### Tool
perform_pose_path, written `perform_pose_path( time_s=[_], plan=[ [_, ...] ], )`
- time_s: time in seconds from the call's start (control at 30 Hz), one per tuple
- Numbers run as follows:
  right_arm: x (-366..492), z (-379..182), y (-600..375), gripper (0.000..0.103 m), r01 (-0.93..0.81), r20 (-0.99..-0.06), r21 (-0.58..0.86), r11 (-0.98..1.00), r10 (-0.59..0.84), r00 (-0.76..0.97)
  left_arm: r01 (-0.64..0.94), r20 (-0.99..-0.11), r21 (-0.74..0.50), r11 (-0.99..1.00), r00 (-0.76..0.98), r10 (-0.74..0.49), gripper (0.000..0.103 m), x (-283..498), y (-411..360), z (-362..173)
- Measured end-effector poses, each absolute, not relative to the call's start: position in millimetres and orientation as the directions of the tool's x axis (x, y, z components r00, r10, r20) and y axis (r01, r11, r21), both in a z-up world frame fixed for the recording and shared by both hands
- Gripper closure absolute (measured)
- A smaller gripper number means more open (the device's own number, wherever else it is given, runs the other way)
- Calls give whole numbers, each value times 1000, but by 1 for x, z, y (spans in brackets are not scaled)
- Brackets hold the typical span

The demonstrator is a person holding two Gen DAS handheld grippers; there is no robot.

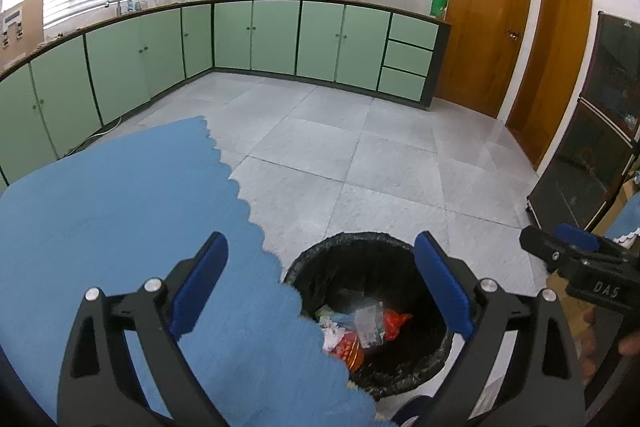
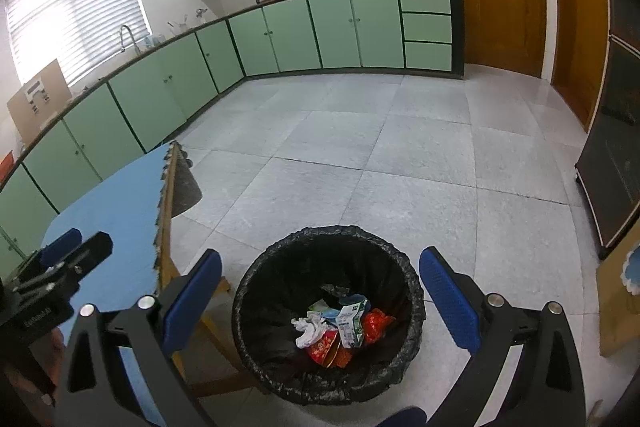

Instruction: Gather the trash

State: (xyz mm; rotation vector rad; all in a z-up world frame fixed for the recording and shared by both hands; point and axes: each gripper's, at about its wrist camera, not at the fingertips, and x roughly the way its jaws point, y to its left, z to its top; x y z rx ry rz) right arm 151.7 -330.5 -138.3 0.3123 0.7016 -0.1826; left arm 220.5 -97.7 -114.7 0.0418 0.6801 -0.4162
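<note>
A round bin lined with a black bag [image 2: 256,291] stands on the tiled floor beside a table with a blue cloth [image 1: 120,211]. Inside lie trash pieces: white crumpled paper [image 2: 308,331], a small carton [image 2: 350,319] and red wrappers [image 2: 376,325]. The bin also shows in the left wrist view [image 1: 320,267], partly hidden by the cloth edge. My left gripper [image 1: 320,287] is open and empty over the table edge and bin. My right gripper [image 2: 320,295] is open and empty above the bin. Each gripper shows at the side of the other's view.
Green kitchen cabinets [image 1: 276,35] run along the left and far walls. Wooden doors [image 1: 488,35] stand at the far right. A dark glass-front cabinet [image 1: 600,131] stands at the right. The table's wooden legs [image 2: 172,187] stand left of the bin.
</note>
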Motion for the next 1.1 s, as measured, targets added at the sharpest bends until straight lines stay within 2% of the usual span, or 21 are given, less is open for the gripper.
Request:
perform_pose_path(
  time_s=[0.57,1.1],
  plan=[
    [88,-97,-297,6,222,-630,194,956,-53,775,343,-608,-61,937,732,-307,12,149,-67,-81],
    [38,-49,-263,6,165,-561,162,973,-47,827,306,-551,-48,951,786,-281,12,86,-41,-38]
  ],
)
